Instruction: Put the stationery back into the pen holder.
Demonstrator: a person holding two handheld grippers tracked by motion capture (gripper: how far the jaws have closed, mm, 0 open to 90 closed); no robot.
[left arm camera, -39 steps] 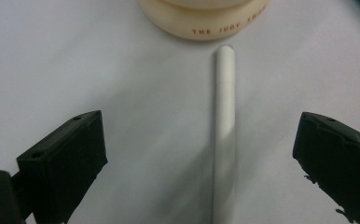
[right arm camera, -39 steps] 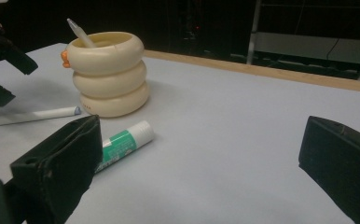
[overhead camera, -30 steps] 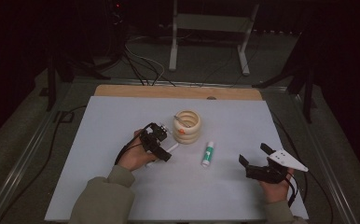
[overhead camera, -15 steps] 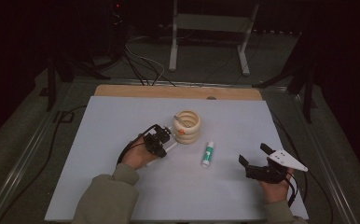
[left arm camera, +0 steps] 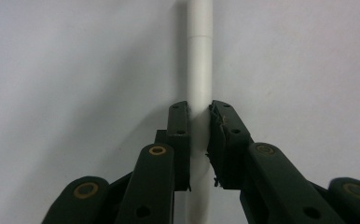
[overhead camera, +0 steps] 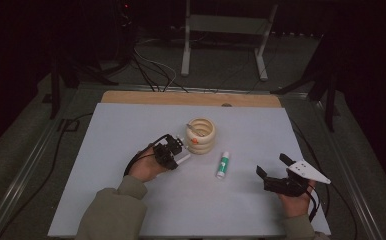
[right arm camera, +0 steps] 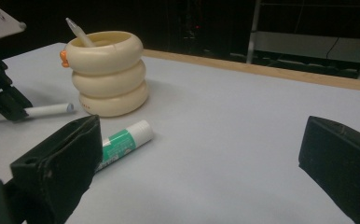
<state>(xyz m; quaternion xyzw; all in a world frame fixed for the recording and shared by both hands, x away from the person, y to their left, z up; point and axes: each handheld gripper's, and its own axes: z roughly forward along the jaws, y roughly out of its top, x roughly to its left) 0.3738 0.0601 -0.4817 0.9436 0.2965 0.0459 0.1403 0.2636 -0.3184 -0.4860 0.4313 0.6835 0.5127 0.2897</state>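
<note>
One smooth white pen (left arm camera: 200,70) lying on the matte table (overhead camera: 131,125), pinched in my left gripper (left arm camera: 199,116); one ribbed cream cup (overhead camera: 201,135); one glue stick (overhead camera: 223,165); right gripper (overhead camera: 272,165) spread wide.

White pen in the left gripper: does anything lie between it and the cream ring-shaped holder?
Nothing visible does. The left gripper is shut on the white pen, which lies on the table just left of the holder. The glue stick lies on the holder's other side.
</note>
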